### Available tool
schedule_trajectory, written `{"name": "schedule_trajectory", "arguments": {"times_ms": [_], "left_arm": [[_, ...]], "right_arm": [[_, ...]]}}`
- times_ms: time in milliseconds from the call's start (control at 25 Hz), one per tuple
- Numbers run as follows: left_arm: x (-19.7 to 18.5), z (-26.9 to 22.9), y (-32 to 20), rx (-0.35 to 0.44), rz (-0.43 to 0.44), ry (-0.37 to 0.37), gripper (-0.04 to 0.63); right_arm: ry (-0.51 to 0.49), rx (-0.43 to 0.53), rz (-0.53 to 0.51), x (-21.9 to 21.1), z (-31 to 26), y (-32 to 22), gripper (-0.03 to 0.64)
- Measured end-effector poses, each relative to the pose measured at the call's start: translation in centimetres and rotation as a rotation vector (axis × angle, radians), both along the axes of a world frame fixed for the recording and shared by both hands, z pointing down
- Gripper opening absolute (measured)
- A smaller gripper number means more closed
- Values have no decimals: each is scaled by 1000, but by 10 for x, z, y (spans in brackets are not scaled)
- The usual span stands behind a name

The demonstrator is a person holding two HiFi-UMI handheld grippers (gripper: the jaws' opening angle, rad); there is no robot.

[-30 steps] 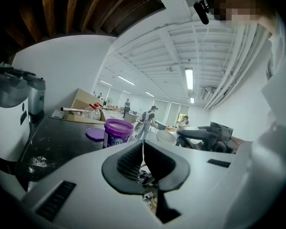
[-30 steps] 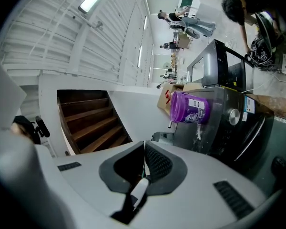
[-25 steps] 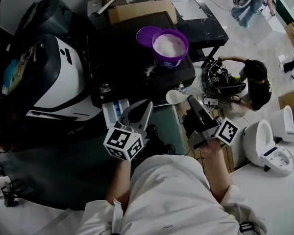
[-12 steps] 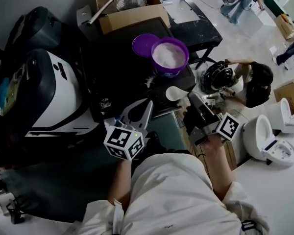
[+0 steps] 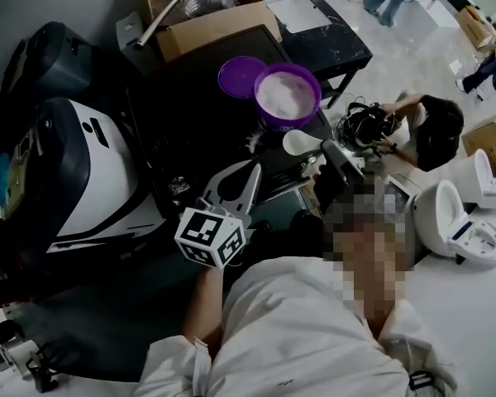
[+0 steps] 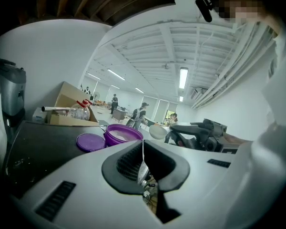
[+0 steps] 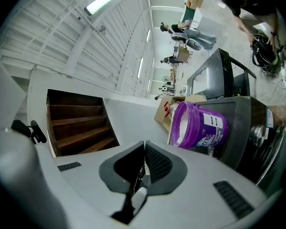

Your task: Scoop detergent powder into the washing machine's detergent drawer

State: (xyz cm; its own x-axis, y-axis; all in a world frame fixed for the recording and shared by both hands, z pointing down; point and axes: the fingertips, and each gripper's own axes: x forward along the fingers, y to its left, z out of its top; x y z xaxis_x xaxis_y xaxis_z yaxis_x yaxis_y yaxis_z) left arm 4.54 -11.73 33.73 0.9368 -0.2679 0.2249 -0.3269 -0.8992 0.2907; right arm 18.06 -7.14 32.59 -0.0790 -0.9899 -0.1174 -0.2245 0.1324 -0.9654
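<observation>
Pinching the handle of a white scoop in the closed fingers of the right gripper, bowl poking out just ahead of the fingertips. Holding nothing in the left gripper, fingers pressed tip to tip. Ahead of both, beyond the scoop: open purple detergent tub, white powder inside, lid lying on the left fingers' side of it.

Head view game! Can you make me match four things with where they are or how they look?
Things:
1 tub
2 lid
3 scoop
4 left gripper

States:
a shut, nothing in it
b held by the right gripper
c holds white powder
d lies flat beside the tub

Pairs: 1-c, 2-d, 3-b, 4-a
</observation>
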Motion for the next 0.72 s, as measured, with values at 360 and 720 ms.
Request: {"name": "schedule_trajectory", "arguments": {"times_ms": [360,720], "left_arm": [[27,1,-17,-24,-8,-4,21],[49,6,-38,-48,-57,-22,21]], "right_arm": [[26,-13,7,33,-5,-26,8],[69,-50,-31,63,4,-65,8]]}}
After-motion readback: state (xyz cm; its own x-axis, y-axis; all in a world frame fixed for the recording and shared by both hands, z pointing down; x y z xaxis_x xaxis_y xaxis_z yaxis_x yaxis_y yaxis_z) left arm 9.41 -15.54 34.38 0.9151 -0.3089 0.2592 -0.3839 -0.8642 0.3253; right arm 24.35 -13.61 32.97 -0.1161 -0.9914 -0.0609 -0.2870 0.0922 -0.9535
